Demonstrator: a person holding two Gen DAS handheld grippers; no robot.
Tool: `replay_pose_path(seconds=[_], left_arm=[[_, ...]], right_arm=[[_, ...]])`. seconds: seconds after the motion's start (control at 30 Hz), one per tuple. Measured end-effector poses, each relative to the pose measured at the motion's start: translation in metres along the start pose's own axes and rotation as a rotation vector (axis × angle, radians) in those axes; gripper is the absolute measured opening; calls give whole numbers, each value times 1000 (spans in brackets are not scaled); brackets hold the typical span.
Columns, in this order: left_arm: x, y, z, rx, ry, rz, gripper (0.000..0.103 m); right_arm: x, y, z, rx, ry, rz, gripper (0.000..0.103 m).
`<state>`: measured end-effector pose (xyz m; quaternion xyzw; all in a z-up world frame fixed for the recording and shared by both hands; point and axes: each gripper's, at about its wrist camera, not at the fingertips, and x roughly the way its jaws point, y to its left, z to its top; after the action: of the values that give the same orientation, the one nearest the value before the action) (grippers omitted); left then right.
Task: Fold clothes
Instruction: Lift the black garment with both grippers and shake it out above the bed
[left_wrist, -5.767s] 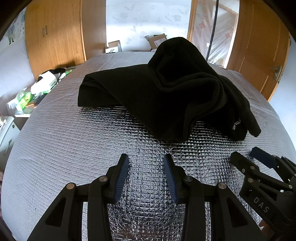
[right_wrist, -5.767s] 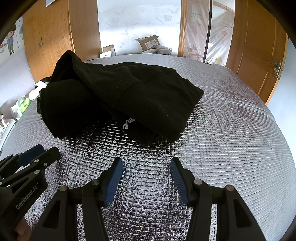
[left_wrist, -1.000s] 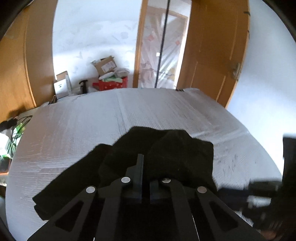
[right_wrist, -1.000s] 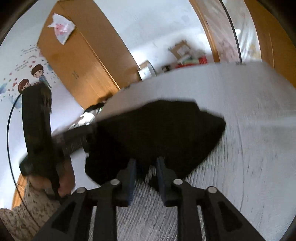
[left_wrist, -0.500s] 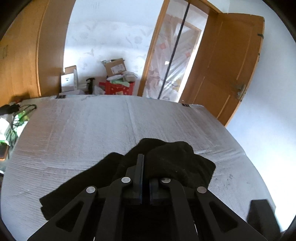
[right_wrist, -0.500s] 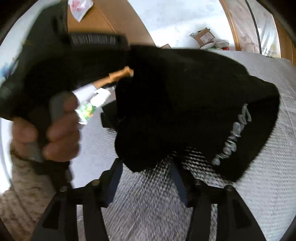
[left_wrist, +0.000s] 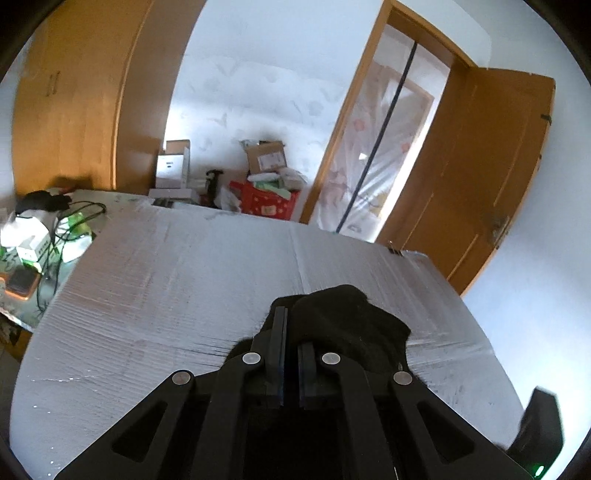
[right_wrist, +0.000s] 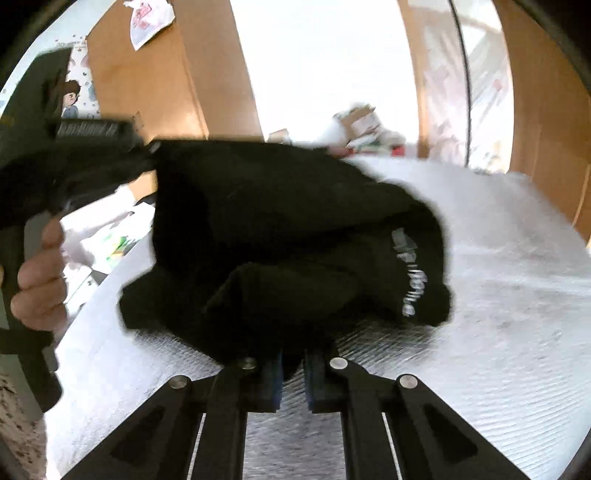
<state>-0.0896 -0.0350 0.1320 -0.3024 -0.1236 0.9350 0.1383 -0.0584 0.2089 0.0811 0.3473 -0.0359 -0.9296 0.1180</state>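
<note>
Right wrist view: the black garment (right_wrist: 280, 229) hangs in the centre of the frame, lifted clear of the silver quilted bed cover (right_wrist: 498, 332), with its white lettering on the right fold. Its lower edge dips between the pads of the right tongs (right_wrist: 293, 373) at bottom centre; these jaws are closing on that fabric, having stood wide half a second ago with the cloth only above them. At upper left the left tongs (right_wrist: 147, 155), held in a person's hand (right_wrist: 37, 280), are clenched on the garment's upper corner.

Left wrist view: the left tongs (left_wrist: 291, 354) sit fully closed at bottom centre with black cloth (left_wrist: 347, 325) bunched over and behind the fingers. Less of the garment lies on the bed cover (left_wrist: 166, 295) than a second ago, so it has been drawn upward. A wooden door (left_wrist: 491, 177) stands at right, cardboard boxes (left_wrist: 266, 158) at the far wall.

Judgement: with two holds established, the garment can be stretched flat for the first fold. Blur makes grip depth uncertain.
</note>
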Motion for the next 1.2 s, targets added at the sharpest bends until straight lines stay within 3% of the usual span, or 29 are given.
replay_pose_path(seconds=[0.13,0.4,0.7,0.87,1.2], left_arm=[[-10,4,2,-21,-24,4,4],[-18,16,-6,-61,-14,26,4],[-24,21,-24,-107,12,16,4],[-28,27,-34,-152,19,14,4],[-20,50,-91,-183,158,76,5]], right_arm=[[-4,-15,11,11,-46,-66,8],[-12,-25,36,44,-88,-114,8],[-40,-32,53,-39,-165,-226,8],[-52,-24,66,-90,-211,-238,8],[-44,-19,21,-258,-17,-141,9]])
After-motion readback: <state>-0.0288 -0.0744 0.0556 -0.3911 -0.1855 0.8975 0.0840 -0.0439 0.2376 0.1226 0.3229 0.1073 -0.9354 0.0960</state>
